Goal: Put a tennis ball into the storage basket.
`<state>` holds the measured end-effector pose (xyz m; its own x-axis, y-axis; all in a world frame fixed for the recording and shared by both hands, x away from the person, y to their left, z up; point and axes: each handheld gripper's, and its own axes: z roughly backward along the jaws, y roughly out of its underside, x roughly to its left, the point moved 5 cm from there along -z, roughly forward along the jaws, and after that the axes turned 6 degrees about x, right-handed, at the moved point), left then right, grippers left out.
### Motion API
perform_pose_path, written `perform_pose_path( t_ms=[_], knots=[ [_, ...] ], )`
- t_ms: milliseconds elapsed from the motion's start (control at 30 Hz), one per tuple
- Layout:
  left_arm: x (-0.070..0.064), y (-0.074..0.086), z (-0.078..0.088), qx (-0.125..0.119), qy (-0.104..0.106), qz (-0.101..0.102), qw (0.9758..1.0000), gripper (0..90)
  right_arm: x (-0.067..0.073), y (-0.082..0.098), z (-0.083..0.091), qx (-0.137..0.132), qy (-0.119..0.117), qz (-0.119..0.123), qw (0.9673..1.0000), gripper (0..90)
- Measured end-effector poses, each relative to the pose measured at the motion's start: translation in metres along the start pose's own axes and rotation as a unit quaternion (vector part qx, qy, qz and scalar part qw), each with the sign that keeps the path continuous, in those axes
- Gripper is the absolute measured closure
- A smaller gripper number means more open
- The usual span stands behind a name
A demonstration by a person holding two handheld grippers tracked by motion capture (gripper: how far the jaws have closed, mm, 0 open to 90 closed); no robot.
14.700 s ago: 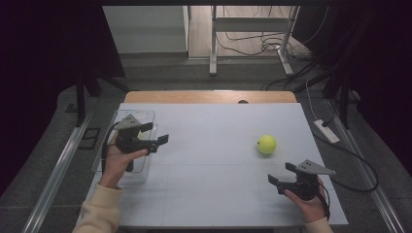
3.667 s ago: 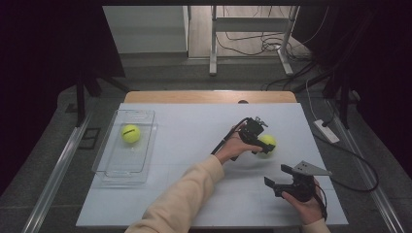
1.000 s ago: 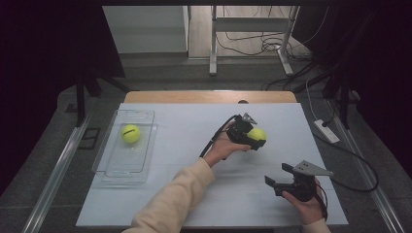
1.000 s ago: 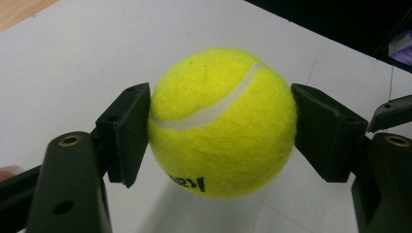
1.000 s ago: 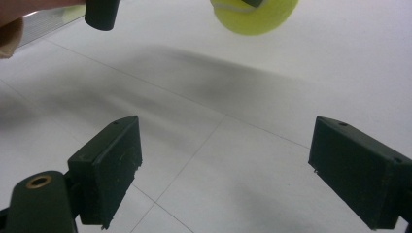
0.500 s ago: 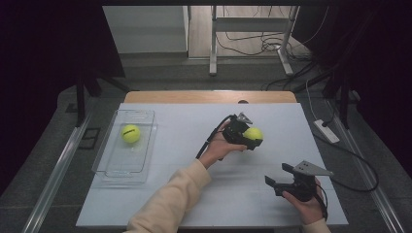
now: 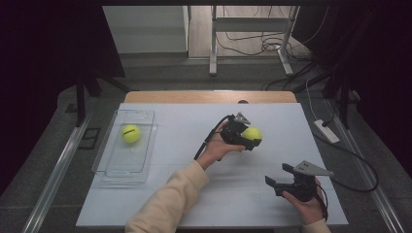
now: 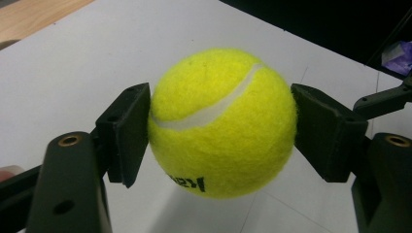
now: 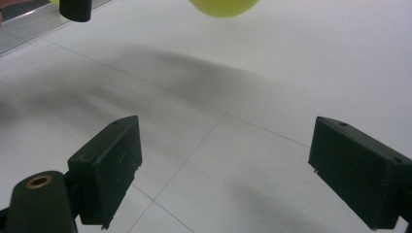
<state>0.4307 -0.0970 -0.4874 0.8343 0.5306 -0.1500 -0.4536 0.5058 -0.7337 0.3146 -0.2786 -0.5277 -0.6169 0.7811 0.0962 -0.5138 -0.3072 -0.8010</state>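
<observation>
Spanning the scene, the white table (image 7: 160,204) carries a clear tray (image 7: 145,145) with one tennis ball (image 7: 130,133). My left gripper (image 7: 250,140) clamps a second ball (image 8: 222,121) above mid-table; my right gripper (image 7: 277,182) rests near the front edge, jaws wide, empty.

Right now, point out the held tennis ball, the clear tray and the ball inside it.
held tennis ball (image 8: 221,121), left gripper view, its front.
clear tray (image 7: 145,145), high view, right rim.
ball in tray (image 7: 130,133), high view, its top.
</observation>
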Motion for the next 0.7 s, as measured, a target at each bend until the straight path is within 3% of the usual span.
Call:
perform_pose_path(
  t_ms=[700],
  knots=[
    [-0.003, 0.002, 0.022, -0.019, -0.008, -0.009, 0.9997, 27.5, 0.0, 0.0, -0.001, 0.0, 0.0, 0.0, 1.0, 11.6]
  ],
)
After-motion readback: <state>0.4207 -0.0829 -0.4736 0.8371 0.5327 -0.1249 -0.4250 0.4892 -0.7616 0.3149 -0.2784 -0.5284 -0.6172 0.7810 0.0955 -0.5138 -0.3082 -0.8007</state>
